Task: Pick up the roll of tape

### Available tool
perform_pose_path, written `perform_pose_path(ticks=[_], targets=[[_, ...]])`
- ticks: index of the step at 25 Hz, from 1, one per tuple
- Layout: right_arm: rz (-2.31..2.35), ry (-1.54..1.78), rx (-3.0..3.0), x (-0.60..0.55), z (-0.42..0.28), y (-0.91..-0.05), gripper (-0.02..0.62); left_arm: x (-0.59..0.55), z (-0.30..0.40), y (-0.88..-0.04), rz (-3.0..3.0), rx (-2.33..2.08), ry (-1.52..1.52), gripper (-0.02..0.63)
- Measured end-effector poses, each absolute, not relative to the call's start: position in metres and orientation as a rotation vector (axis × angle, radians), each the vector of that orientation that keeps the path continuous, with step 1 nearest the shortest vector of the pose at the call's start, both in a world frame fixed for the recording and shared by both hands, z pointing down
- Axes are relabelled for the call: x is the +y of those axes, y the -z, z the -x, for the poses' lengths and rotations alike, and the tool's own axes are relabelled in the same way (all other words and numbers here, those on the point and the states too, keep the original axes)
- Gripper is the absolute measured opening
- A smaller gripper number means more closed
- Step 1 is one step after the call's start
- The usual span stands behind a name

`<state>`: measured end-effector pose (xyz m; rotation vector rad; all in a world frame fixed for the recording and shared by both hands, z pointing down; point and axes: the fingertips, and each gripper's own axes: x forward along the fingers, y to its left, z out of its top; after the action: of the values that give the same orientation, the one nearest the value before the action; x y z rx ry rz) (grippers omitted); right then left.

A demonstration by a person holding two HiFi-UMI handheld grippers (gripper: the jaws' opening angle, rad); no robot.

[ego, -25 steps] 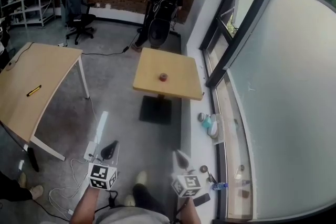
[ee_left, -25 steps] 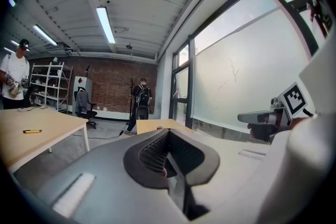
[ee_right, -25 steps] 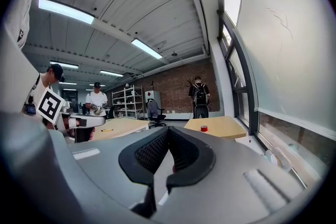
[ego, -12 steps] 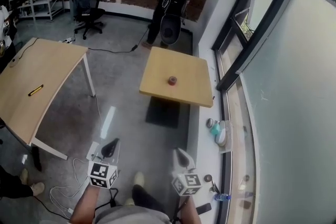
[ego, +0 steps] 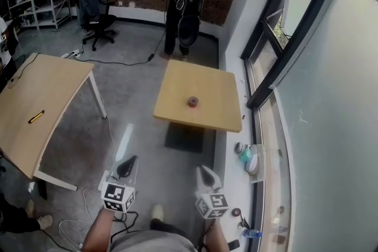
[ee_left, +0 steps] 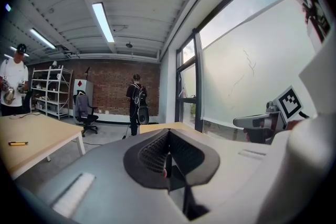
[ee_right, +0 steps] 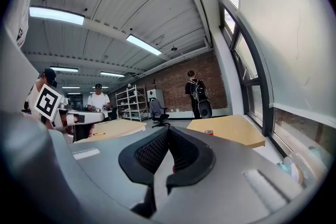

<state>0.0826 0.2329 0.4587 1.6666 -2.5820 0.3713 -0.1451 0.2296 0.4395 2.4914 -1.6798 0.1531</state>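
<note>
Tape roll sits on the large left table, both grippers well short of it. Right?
No: head view shows the tape roll on the small square table ahead. The left gripper and right gripper are indeed well short of it.

Head view steeply down; both gripper views near level, toward the same far table (ego: 177,88)

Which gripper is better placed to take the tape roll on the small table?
Right, probably: right gripper lines up almost straight with the tape roll; left gripper sits further aside. Both are far off.
</note>
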Motion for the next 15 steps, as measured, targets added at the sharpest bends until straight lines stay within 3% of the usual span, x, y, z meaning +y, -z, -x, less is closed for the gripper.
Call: perform_pose_path(ticks=[15], targets=[[-1.636, -0.336, -2.598, 0.161, -0.093, -0.456, 0.014, 0.160, 0.132, -0.440, -2.490, -1.712, -0.141, 0.000]])
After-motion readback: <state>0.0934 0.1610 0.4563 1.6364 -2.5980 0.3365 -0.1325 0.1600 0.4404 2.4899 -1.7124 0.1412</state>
